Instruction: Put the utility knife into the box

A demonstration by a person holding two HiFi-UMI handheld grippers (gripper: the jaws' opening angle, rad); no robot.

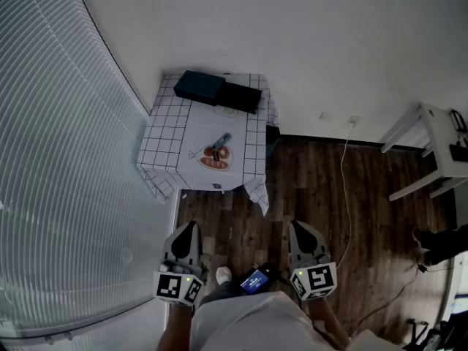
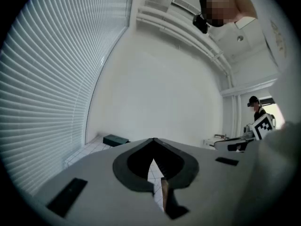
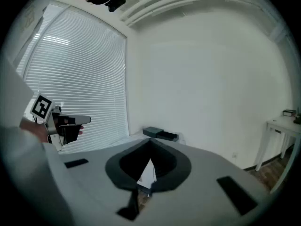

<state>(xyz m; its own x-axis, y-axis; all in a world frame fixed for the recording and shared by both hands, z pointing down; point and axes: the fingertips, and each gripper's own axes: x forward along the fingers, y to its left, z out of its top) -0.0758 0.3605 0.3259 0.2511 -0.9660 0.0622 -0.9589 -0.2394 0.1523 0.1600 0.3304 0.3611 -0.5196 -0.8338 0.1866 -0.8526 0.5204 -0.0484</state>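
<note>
A small table with a white checked cloth (image 1: 164, 134) stands against the far wall. A grey-blue utility knife (image 1: 220, 140) lies on it, just above an orange-red print (image 1: 214, 159). At the table's back sits a dark box (image 1: 199, 86) with a black part (image 1: 241, 97) beside it; this box (image 2: 115, 140) also shows in the left gripper view, and small as the box (image 3: 160, 133) in the right gripper view. My left gripper (image 1: 189, 227) (image 2: 154, 139) and right gripper (image 1: 298, 226) (image 3: 150, 140) hang low over the wooden floor, well short of the table. Both are shut and empty.
Window blinds (image 1: 58, 159) fill the left side. A white desk (image 1: 437, 146) stands at the right, and a cable (image 1: 344, 196) runs from the wall across the dark wood floor. Another person (image 2: 256, 108) stands far off to the right.
</note>
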